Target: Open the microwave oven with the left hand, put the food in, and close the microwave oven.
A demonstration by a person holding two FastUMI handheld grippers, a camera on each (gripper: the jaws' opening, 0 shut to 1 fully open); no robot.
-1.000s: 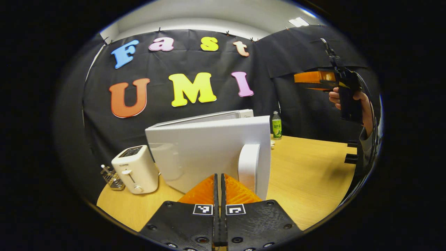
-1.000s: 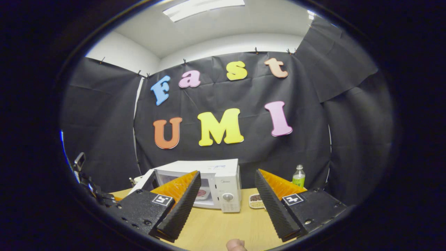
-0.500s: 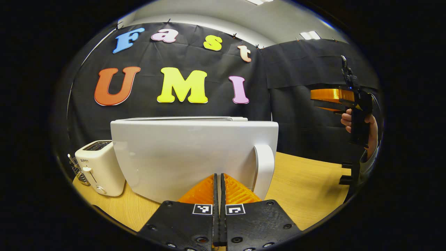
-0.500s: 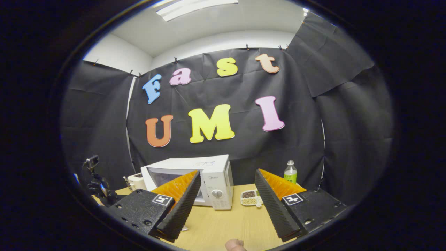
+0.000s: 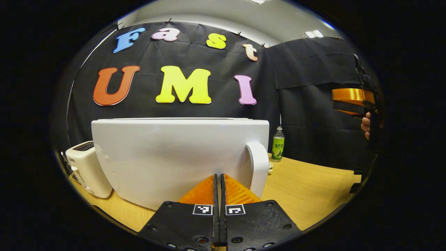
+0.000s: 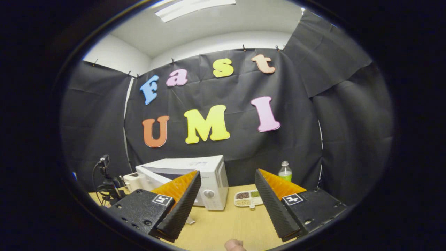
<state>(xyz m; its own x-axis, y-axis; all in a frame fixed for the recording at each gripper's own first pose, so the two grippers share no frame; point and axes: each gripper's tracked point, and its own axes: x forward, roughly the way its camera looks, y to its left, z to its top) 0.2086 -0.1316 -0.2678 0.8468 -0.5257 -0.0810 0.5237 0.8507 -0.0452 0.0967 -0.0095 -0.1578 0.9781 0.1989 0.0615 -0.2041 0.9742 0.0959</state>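
Your left tongs [image 5: 217,181] are pressed fully together with nothing between them, their tips against or just short of the white microwave oven door [image 5: 174,157], low down and just left of its white upright handle [image 5: 258,167]; whether they actually touch the panel cannot be told from the left gripper view. Your right tongs [image 6: 226,195] are spread wide and carry nothing, held high above the pale wooden tabletop [image 6: 230,226] and well back from the boxy white microwave oven [image 6: 195,181]. In the right gripper view the door looks nearly flush with the oven's front, though the near finger [image 6: 181,198] hides part of it, so judge this as the closing step almost done; the food cannot be seen, presumably because it is inside. What remains calls for a steady forward push with the left tongs near the handle side until the latch catches, without shoving the oven along the tabletop. Left of the oven stands a cream two-slot toaster [image 5: 87,167]; right of it lie a small white divided tray of grains [image 6: 248,198] and a green-labelled plastic bottle [image 6: 285,171], both clear of the door.
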